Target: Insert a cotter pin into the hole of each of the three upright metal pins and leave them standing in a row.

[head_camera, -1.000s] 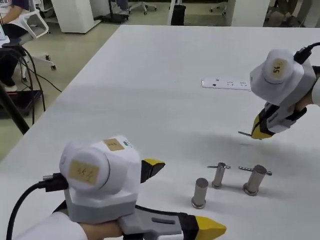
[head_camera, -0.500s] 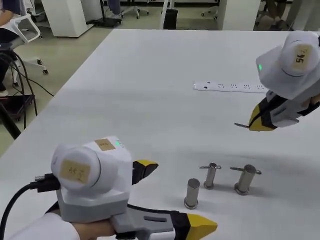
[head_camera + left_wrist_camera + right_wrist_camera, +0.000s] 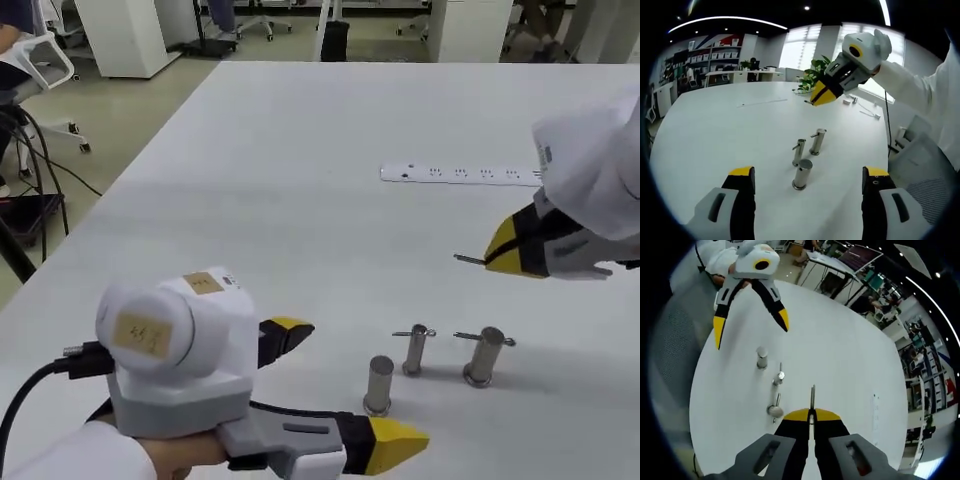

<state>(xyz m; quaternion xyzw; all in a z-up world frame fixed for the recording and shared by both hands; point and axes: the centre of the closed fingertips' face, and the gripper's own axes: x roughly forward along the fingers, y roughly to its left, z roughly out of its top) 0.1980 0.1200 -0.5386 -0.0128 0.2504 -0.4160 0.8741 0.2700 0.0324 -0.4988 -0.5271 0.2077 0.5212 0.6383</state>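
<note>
Three upright metal pins stand in a row on the white table (image 3: pixel 300 200). The nearest pin (image 3: pixel 378 385) has no cotter pin. The middle pin (image 3: pixel 414 349) and the far pin (image 3: pixel 483 356) each carry a cotter pin through the top. My left gripper (image 3: pixel 345 385) is open, low at the front left, with the bare pin (image 3: pixel 802 174) ahead between its jaws. Up at the right, my right gripper (image 3: pixel 500 252) is shut on a cotter pin (image 3: pixel 468 260), which sticks out of its tips (image 3: pixel 812 396) above the row.
A white power strip (image 3: pixel 460 174) lies flat further back on the table. Office chairs and cables stand on the floor beyond the table's left edge (image 3: pixel 110 190).
My right gripper has moved right and slightly down with the cotter pin in it. The head camera has shifted, and the left gripper holds about the same place.
</note>
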